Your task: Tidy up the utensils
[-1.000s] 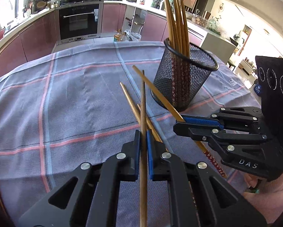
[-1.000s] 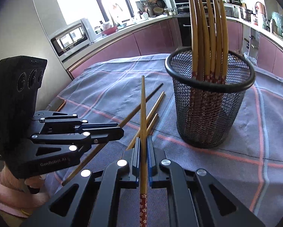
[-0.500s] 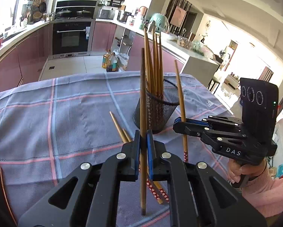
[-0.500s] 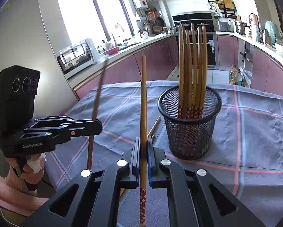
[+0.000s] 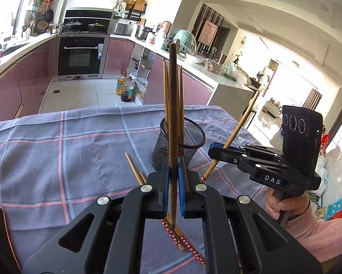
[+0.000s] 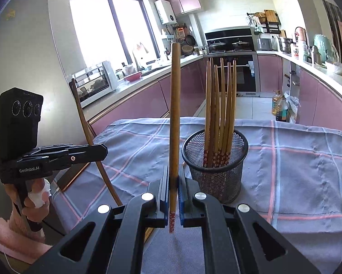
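My left gripper (image 5: pixel 173 173) is shut on a brown chopstick (image 5: pixel 173 114) that stands nearly upright above the table. My right gripper (image 6: pixel 173 180) is shut on another chopstick (image 6: pixel 175 114), its flower-patterned end pointing down. Each gripper shows in the other view: the right gripper (image 5: pixel 213 147) holds its chopstick (image 5: pixel 239 125) slanted, and the left gripper (image 6: pixel 102 151) holds its chopstick (image 6: pixel 84 123). A black mesh cup (image 6: pixel 214 175) stands on the plaid tablecloth (image 6: pixel 296 159) with several chopsticks (image 6: pixel 221 114) upright in it. Two loose chopsticks (image 5: pixel 134 171) lie on the cloth near the mesh cup (image 5: pixel 189 137).
The tablecloth (image 5: pixel 79 148) covers the whole table, whose far edge drops to the kitchen floor. Oil bottles (image 5: pixel 125 89) stand on the floor beyond it. Pink cabinets and an oven (image 5: pixel 80 57) line the walls. A person's hand (image 5: pixel 282 203) grips the right handle.
Both grippers have risen from the table, each lifting its chopstick from a flat slant to nearly upright. The cup now looks smaller and farther off. Two chopsticks stayed on the cloth.
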`<act>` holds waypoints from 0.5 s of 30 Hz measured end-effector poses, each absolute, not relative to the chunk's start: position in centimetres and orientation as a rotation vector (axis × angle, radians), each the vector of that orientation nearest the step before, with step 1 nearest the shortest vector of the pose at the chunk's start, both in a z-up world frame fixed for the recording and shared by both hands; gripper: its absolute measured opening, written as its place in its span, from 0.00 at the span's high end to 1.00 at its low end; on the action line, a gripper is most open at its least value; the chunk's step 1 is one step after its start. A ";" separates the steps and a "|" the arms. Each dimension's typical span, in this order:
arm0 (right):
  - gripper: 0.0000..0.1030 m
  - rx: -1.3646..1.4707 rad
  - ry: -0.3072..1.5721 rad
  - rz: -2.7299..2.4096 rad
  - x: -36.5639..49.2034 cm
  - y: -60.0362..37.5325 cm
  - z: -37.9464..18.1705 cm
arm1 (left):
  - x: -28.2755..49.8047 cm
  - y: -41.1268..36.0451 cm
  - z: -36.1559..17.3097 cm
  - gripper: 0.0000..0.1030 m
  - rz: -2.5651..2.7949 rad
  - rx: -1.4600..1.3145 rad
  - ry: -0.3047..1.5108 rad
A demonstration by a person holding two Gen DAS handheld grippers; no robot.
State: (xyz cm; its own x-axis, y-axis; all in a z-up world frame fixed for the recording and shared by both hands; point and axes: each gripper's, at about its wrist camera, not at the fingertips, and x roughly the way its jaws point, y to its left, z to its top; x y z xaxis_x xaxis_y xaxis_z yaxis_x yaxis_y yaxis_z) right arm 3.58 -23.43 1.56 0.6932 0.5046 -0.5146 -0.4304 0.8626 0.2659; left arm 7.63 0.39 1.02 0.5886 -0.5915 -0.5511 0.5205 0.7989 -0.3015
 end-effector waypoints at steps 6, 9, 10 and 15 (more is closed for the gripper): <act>0.94 0.114 0.583 0.512 3.5 -23.6 2.5 | 8.2 -0.4 2.0 0.93 -0.658 -0.112 0.660; 0.94 0.106 0.565 0.506 3.6 -23.9 3.3 | 8.5 -0.9 2.4 0.93 -0.665 -0.108 0.648; 0.94 0.104 0.559 0.504 3.5 -23.9 3.5 | 8.6 -1.0 2.6 0.93 -0.668 -0.107 0.643; 0.94 0.092 0.530 0.496 3.6 -24.3 4.5 | 9.3 -1.6 3.3 0.93 -0.678 -0.111 0.625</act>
